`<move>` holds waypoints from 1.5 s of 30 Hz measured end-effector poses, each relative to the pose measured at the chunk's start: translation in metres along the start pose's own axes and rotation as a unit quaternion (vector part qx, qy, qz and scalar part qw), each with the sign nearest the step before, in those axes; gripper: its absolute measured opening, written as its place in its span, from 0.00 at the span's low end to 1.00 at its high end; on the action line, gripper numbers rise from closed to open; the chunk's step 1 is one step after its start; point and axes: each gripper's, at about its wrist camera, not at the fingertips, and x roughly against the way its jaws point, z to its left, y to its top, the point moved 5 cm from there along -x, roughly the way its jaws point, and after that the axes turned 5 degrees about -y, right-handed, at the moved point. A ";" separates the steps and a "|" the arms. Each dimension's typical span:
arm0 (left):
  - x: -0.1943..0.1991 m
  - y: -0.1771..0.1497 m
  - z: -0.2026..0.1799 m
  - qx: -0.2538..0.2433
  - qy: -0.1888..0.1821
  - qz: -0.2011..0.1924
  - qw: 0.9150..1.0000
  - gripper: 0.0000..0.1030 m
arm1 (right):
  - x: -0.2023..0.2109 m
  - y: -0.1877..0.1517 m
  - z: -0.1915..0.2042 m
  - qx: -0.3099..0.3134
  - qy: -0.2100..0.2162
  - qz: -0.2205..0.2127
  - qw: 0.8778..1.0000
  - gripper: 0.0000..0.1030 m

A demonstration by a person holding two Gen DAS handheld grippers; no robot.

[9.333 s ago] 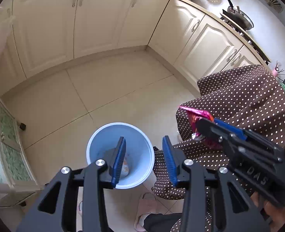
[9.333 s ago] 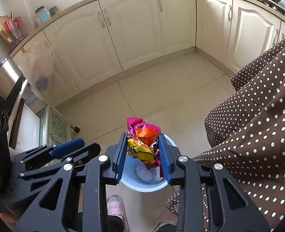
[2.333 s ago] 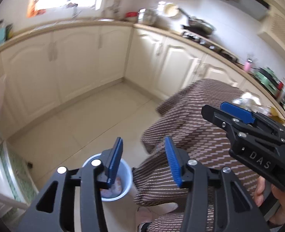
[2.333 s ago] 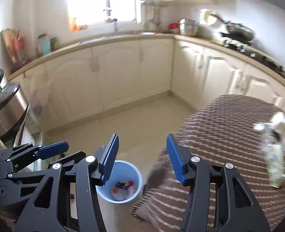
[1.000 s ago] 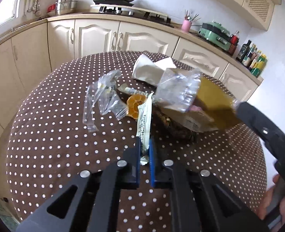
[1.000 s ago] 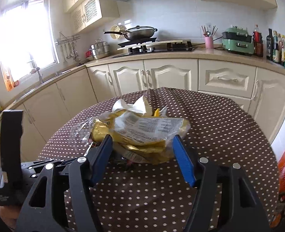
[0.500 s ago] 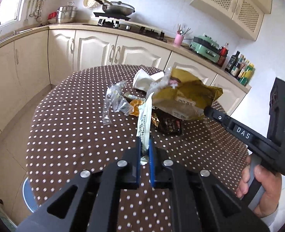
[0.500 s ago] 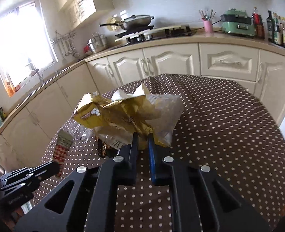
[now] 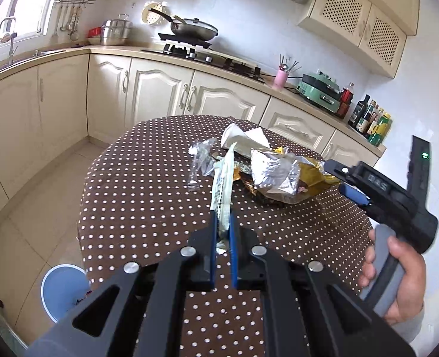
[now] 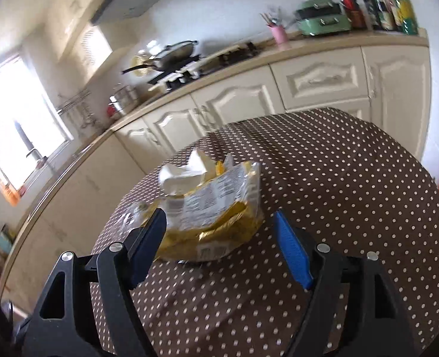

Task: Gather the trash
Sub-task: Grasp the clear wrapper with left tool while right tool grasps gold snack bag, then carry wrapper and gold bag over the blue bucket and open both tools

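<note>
At seven o'clock the bin (image 9: 61,290) holds some trash; your left tool (image 9: 221,248) clamps a white wrapper (image 9: 223,187), your right tool (image 10: 219,247) is opening around the gold bag (image 10: 219,214).

Left wrist view. The left gripper (image 9: 221,223) is clamped on the lower end of a long pale wrapper (image 9: 223,178), which rises from the blue pads above the round table (image 9: 148,190) with its brown, white-dotted cloth. Beyond it lies a heap of trash: a clear plastic bag (image 9: 200,160), a white paper piece (image 9: 243,139), and a silver-and-gold foil bag (image 9: 282,175). At right, a hand (image 9: 398,276) holds the right gripper (image 9: 341,178), whose jaws are opening beside the foil bag. A blue bin (image 9: 60,291) stands on the floor, lower left.
</note>
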 end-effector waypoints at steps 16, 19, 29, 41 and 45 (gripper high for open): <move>0.057 -0.001 0.030 0.023 -0.001 -0.052 0.998 0.06 | 0.076 -0.009 0.083 0.118 0.032 -0.109 0.987 0.04; 0.082 -0.004 0.050 0.034 0.010 -0.070 0.997 0.06 | 0.092 -0.018 0.121 0.151 0.058 -0.119 0.980 0.04; 0.152 -0.052 0.170 0.109 0.105 -0.090 0.984 0.06 | 0.046 -0.137 0.272 0.280 0.150 -0.022 0.948 0.04; 0.108 -0.149 0.326 0.243 0.145 -0.004 0.959 0.06 | -0.087 -0.316 0.349 0.390 0.150 0.140 0.898 0.04; 0.073 -0.180 0.366 0.280 0.143 0.036 0.949 0.06 | -0.136 -0.350 0.350 0.403 0.132 0.174 0.889 0.05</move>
